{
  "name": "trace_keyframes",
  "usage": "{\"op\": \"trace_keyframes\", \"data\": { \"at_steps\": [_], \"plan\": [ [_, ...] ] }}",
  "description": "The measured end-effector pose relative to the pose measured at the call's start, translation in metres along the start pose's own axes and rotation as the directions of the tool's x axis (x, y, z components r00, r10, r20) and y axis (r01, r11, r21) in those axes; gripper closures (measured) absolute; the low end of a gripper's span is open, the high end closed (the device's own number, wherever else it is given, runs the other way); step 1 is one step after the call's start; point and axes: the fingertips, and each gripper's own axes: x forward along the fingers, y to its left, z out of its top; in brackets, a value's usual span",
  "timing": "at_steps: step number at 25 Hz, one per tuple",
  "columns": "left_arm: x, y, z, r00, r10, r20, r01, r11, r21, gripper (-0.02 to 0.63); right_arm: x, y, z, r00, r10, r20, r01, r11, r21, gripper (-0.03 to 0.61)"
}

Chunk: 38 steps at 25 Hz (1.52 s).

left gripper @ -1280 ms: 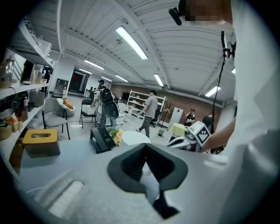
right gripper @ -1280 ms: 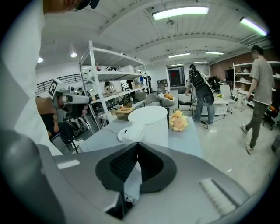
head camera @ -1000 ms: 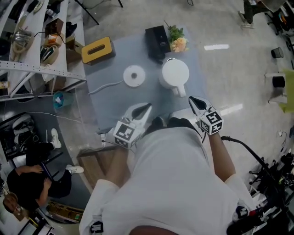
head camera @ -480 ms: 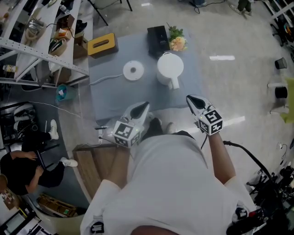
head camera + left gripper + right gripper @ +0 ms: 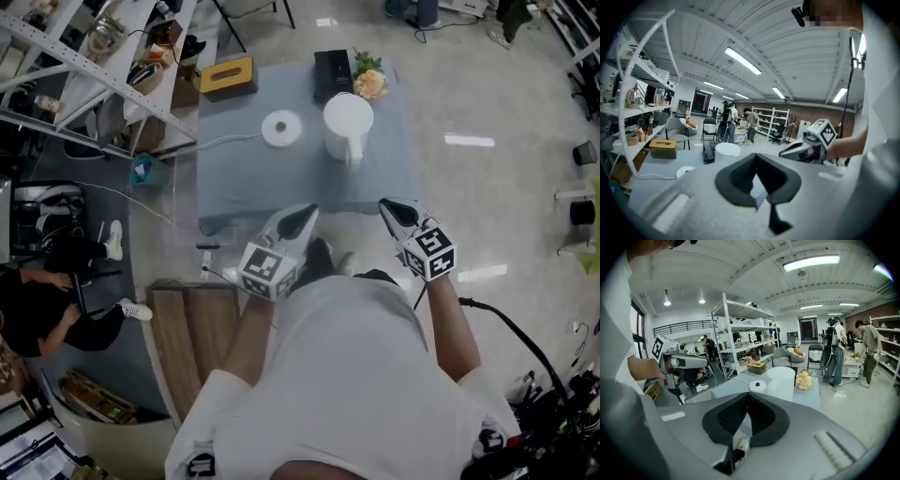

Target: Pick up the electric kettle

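The white electric kettle (image 5: 348,124) stands upright on the grey table (image 5: 281,183), handle toward me, apart from its round white base (image 5: 281,128) to its left. Both grippers hover at the table's near edge, well short of the kettle. My left gripper (image 5: 302,215) is shut and empty, and so is my right gripper (image 5: 388,207). In the left gripper view the kettle (image 5: 726,151) and base (image 5: 685,171) lie ahead beyond the closed jaws (image 5: 755,156). The right gripper view shows the kettle (image 5: 782,380) past its closed jaws (image 5: 747,395).
A yellow tissue box (image 5: 229,77), a black box (image 5: 333,73) and a small bunch of flowers (image 5: 370,82) sit at the table's far edge. Metal shelving (image 5: 94,66) stands at left, a wooden bench (image 5: 197,319) near my left side. People stand farther off.
The view has shifted, so the table and kettle now lie higher in the picture. Both grippers have risen a little and stay shut and empty.
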Motion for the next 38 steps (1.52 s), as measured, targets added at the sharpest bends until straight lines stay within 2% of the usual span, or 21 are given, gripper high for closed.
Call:
{"op": "trace_keyframes", "data": {
  "at_steps": [7,17,20,26,32,38],
  "plan": [
    [-0.028,-0.03,-0.001,0.999,0.031,0.017,-0.031,0.999,-0.01,0.611,-0.021,0.022,-0.004,0.999,0.033,0.0,-0.033,0.999,-0.027,0.574],
    [-0.055,-0.025,0.011,1.0,0.007,0.025,-0.007,1.0,0.003,0.611,-0.021,0.045,0.009,1.0,-0.001,0.012,0.002,1.0,-0.031,0.578],
    [-0.064,-0.02,0.02,1.0,-0.013,0.027,0.013,1.0,0.011,0.611,-0.019,0.054,0.022,0.999,-0.03,0.041,0.031,0.999,-0.017,0.578],
    [-0.08,-0.007,0.014,0.999,-0.047,-0.022,0.047,0.998,0.031,0.611,-0.02,0.073,0.051,0.987,-0.068,0.144,0.062,0.997,0.045,0.577],
    [-0.085,-0.005,0.018,0.997,-0.076,-0.015,0.076,0.996,0.044,0.611,-0.021,0.071,0.053,0.979,-0.109,0.174,0.092,0.99,0.105,0.577],
    [-0.087,-0.001,0.019,0.995,-0.094,-0.018,0.094,0.994,0.052,0.611,-0.018,0.08,0.057,0.977,-0.111,0.184,0.093,0.991,0.101,0.577]
  ]
}}
